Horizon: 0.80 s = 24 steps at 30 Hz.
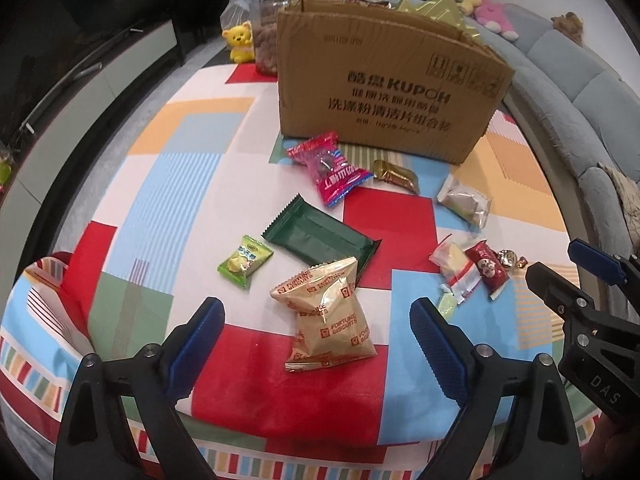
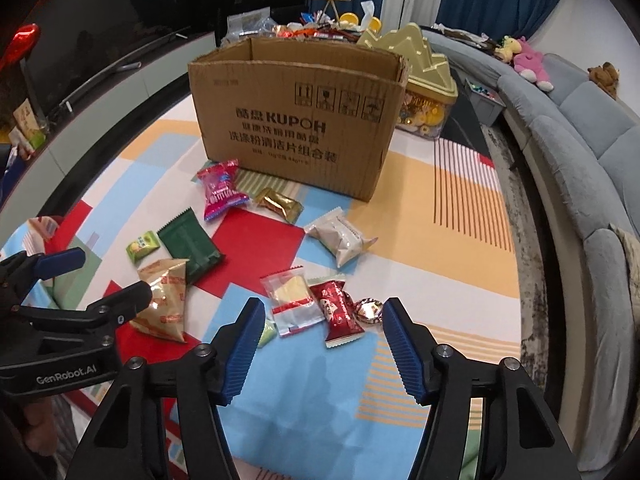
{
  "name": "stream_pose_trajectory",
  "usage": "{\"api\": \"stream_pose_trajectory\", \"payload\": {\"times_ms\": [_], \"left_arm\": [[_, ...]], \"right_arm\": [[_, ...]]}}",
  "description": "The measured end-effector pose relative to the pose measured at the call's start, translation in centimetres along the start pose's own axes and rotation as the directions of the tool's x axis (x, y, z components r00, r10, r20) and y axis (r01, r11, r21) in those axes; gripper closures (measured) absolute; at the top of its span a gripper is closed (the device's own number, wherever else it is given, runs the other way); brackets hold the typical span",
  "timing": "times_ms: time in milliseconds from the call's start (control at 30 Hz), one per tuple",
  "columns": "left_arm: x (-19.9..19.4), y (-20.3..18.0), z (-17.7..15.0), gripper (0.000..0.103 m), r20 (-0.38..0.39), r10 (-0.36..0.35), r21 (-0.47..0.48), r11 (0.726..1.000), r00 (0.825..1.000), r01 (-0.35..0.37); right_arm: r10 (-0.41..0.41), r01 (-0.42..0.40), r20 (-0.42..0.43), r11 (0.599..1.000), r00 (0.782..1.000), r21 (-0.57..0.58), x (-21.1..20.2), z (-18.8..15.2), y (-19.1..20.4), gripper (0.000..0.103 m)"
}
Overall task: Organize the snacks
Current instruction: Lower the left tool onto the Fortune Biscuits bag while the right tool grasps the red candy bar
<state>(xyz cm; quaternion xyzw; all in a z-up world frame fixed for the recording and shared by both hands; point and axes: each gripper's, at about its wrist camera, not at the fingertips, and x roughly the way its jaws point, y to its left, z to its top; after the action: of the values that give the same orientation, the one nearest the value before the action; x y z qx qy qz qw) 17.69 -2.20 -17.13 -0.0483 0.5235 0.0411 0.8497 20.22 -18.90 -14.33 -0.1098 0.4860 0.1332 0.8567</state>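
Several wrapped snacks lie on the colourful tablecloth (image 1: 180, 184) before an open cardboard box (image 1: 384, 92). My left gripper (image 1: 316, 320) is open, its jaws on either side of the gold fortune biscuits packet (image 1: 328, 316), above the cloth. A dark green packet (image 1: 320, 236), a light green candy (image 1: 245, 261) and a pink packet (image 1: 332, 168) lie beyond. My right gripper (image 2: 320, 336) is open over a clear packet (image 2: 292, 304), a red candy (image 2: 338, 310) and a gold foil candy (image 2: 370, 310). A white packet (image 2: 340, 238) and a gold bar (image 2: 278, 203) lie farther off.
A gold mountain-shaped tin (image 2: 424, 80) of sweets stands right of the box (image 2: 296, 116). A jar of nuts (image 1: 266, 36) and a yellow bear (image 1: 239, 42) stand at the back left. A grey sofa (image 2: 580, 140) curves along the right. A dark TV cabinet (image 1: 80, 80) runs along the left.
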Motion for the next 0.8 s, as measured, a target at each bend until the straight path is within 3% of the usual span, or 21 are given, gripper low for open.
{"api": "stream_pose_trajectory", "payload": {"times_ms": [200,367,533,800], "left_arm": [[1.2,0.0,0.0,0.009,-0.029,0.009,-0.032,0.999,1.000,-0.009],[2.7,-0.1,0.1,0.012,-0.072,0.004,-0.058,0.998,0.997,-0.008],[3.9,-0.4,-0.1,0.019,-0.099,-0.005,-0.061,0.998,0.995,-0.001],[5.3,-0.7,-0.3,0.024,-0.130,-0.016,-0.065,0.998,0.991,0.007]], "right_arm": [[0.021,-0.022,-0.033,0.999,0.999,-0.025,2.0,-0.1,-0.2,0.061],[0.022,-0.024,-0.050,0.999,0.999,-0.048,3.4,0.1,-0.3,0.063],[0.040,-0.045,-0.090,0.997,0.995,-0.055,5.1,0.0,-0.9,0.076],[0.056,-0.066,-0.151,0.996,0.987,-0.057,7.4,-0.4,-1.2,0.078]]}}
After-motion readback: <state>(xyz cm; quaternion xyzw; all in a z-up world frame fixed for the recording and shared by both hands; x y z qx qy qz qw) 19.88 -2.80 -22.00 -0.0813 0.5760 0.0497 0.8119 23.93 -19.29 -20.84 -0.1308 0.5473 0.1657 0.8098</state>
